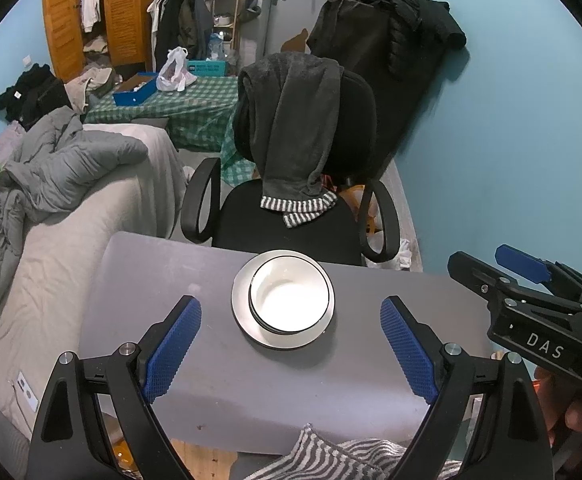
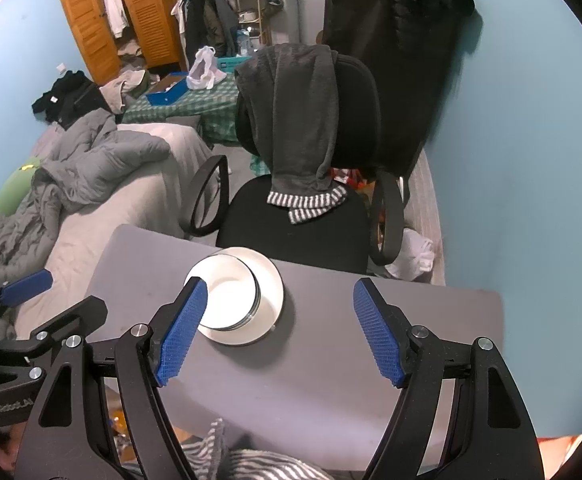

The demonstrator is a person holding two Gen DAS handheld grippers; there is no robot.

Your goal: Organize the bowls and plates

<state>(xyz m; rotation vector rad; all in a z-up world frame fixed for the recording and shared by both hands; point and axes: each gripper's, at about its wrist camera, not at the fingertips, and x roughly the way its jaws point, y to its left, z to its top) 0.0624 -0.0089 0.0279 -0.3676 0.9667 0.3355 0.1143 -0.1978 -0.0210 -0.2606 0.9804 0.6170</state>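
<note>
Stack: bowls nested on plate, looks organized.
My tongs: left gripper and right gripper both spread, empty.
Technique: I should back off level, avoid nudging rim.

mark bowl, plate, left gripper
bowl (image 1: 289, 300): left wrist view, on its white inner floor.
plate (image 1: 241, 312): left wrist view, on the bare left rim.
left gripper (image 1: 291, 344): left wrist view, midway between the blue fingertips, open.

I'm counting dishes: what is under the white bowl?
The bowl sits on a white plate on the grey table. Dark rims below its edge suggest nested bowls; how many is hidden.
</note>
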